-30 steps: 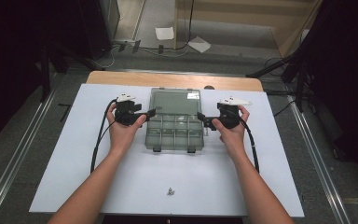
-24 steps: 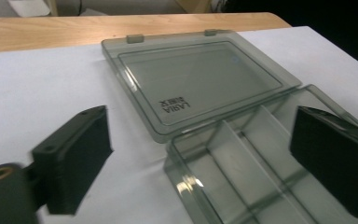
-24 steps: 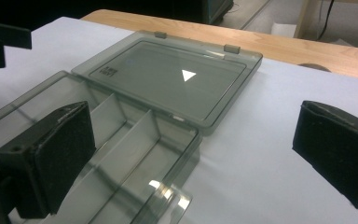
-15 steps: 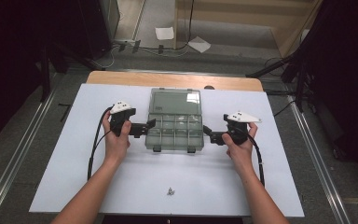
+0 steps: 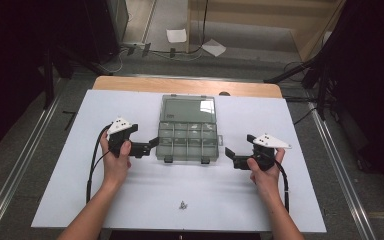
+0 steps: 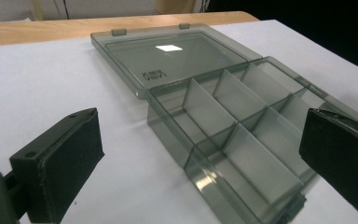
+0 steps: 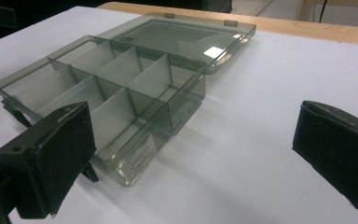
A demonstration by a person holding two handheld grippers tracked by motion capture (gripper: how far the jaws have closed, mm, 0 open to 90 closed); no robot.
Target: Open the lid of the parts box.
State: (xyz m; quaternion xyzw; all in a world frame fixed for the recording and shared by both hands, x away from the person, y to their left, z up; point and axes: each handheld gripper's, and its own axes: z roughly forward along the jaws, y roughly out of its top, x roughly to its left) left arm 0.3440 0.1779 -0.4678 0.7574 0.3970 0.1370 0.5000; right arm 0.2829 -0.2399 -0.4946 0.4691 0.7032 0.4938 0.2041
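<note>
Box (image 5: 187, 127) lies opened at frame centre; my left claw (image 5: 152, 145) and right claw (image 5: 230, 156) gape empty. Next, fetching the screws (image 5: 183, 204) at lower centre.

Bare forearms are noted, with no sleeves in sight. The left hand-held gripper (image 5: 152, 145) is built of black parts and is topped by a white three-cornered plate; a black cable is trailed from it beside the forearm. The right hand-held gripper (image 5: 229, 156) is of the same make, with its own black cable. Black rectangular pads (image 6: 70, 158) with worn pale edges and a small hole are fitted on the jaws.
</note>
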